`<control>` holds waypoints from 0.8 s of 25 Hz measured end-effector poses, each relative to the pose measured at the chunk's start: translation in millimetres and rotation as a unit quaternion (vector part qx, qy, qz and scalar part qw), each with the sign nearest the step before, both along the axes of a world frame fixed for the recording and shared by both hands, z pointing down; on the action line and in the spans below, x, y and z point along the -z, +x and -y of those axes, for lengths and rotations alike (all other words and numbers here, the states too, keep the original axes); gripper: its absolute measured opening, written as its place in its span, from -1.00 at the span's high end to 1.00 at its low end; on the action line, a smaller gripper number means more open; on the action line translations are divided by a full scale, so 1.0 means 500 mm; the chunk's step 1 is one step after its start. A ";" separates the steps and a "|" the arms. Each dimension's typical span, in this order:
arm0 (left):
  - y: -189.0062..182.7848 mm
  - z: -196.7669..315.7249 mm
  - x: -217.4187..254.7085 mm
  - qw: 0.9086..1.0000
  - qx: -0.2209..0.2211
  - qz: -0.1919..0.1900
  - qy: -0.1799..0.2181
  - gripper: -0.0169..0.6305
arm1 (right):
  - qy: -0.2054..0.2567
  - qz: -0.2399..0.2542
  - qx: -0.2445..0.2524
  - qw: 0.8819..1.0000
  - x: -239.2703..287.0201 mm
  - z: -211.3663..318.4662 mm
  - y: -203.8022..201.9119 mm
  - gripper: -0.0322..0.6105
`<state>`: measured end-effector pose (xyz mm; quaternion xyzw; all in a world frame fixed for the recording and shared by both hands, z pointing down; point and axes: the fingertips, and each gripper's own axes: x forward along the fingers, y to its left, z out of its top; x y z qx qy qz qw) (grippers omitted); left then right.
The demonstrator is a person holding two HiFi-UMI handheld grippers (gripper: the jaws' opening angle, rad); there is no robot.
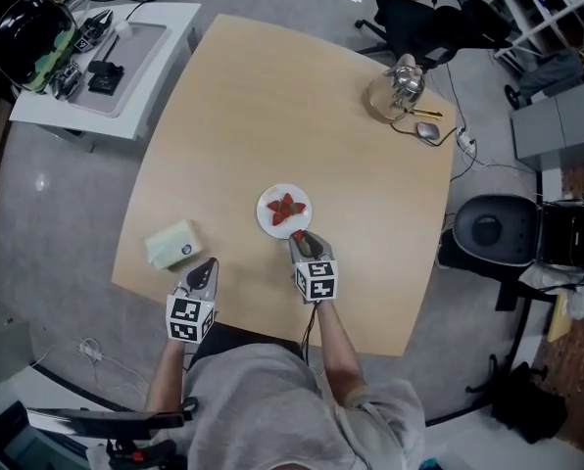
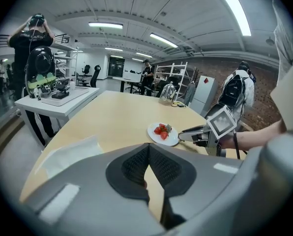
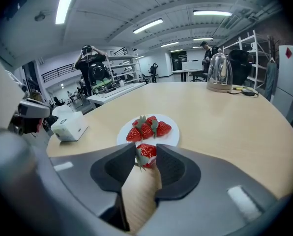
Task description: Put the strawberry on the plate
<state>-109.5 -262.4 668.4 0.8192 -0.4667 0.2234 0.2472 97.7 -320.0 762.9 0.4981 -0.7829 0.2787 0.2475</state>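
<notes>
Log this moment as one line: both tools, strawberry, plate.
right tool: shut on strawberry, at plate rim | left tool: shut, empty | plate: three strawberries on it

Head view: strawberry [image 1: 297, 233] mostly covered by the right gripper [image 1: 303, 241], only a red tip shows. Right gripper view: plate [image 3: 171, 136] near rim hidden behind berry and jaws. Left gripper view: white box [image 2: 70, 154] lower part blocked by the left gripper [image 2: 147, 149] (print unreadable in any view). Too small to name: side-table clutter [image 1: 91, 71]. Cut off at the bottom edge: person's torso [image 1: 292, 399].
</notes>
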 end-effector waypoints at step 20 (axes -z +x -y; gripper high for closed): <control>-0.005 0.043 -0.025 1.000 0.013 0.003 -0.022 0.89 | -0.014 0.002 0.023 1.000 -0.043 0.067 -0.029 0.47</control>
